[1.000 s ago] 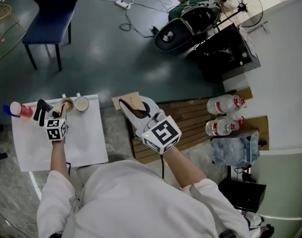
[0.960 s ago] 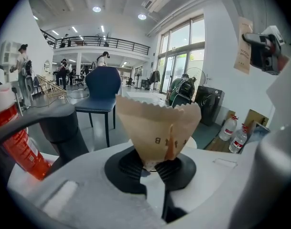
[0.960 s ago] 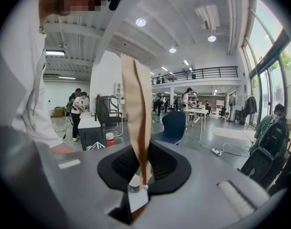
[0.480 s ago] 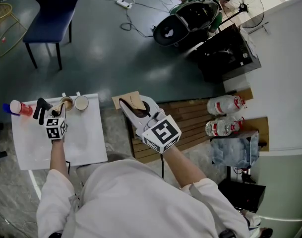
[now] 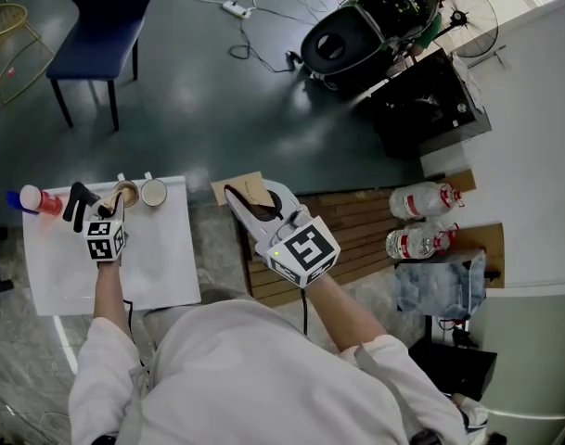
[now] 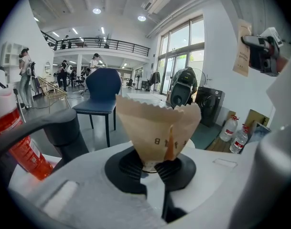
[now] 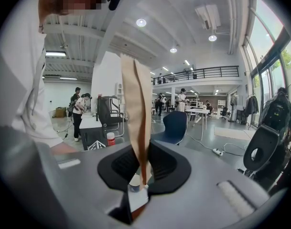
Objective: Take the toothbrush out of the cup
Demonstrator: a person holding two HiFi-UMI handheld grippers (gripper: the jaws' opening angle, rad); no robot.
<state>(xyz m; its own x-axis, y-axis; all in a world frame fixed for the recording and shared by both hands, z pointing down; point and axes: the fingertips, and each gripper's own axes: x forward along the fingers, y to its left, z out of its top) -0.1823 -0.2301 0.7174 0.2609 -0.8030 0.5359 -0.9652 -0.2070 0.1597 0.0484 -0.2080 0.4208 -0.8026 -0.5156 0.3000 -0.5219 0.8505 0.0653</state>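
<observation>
Filter cone (image 6: 157, 123) pinched in L gripper (image 6: 155, 165) fingers, flat filter (image 7: 135, 104) pinched in R gripper (image 7: 141, 171) fingers.

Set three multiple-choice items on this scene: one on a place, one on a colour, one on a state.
1. Where are the two water bottles?
A on the white table
B on the wooden pallet
C on the dark floor

2. What colour is the chair?
A red
B blue
C yellow

3. How do the left gripper's jaws stand?
A wide apart, empty
B shut on a brown paper filter
C shut on a toothbrush

Key:
1 B, both bottles sit on the slats at the right.
2 B, seat and back are dark blue.
3 B, the left gripper view shows the pads pinching the filter's tip.
</observation>
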